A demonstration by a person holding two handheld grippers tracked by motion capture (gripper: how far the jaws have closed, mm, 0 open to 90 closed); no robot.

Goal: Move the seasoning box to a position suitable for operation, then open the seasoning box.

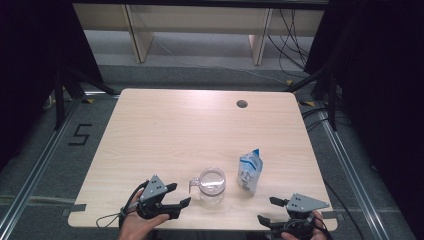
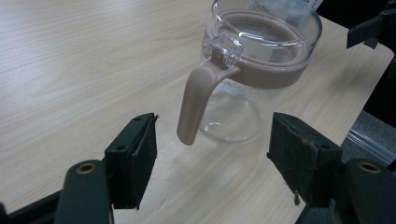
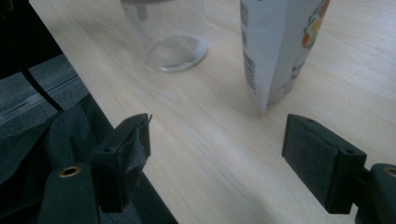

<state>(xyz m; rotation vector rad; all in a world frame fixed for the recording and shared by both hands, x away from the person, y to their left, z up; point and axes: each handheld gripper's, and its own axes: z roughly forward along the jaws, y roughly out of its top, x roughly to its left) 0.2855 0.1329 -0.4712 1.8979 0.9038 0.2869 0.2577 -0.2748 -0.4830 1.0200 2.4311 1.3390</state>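
A clear jug (image 1: 212, 186) with a beige handle (image 2: 198, 100) and beige rim band stands near the table's front edge. My left gripper (image 1: 182, 194) sits just left of it, open; in the left gripper view (image 2: 212, 154) the handle hangs ahead of the jaws, untouched, with the jug (image 2: 252, 70) behind. A white and blue stand-up pouch (image 1: 249, 172) stands upright to the jug's right. My right gripper (image 1: 266, 210) is at the front right edge, open and holding nothing; in the right gripper view (image 3: 217, 154) the pouch (image 3: 275, 51) and jug base (image 3: 170, 32) stand ahead.
The light wooden table (image 1: 200, 125) has a round cable hole (image 1: 242, 104) at the back right. Grey floor with metal rails surrounds it, and pale shelving stands behind. The table's front edge (image 3: 116, 121) runs close under my right gripper.
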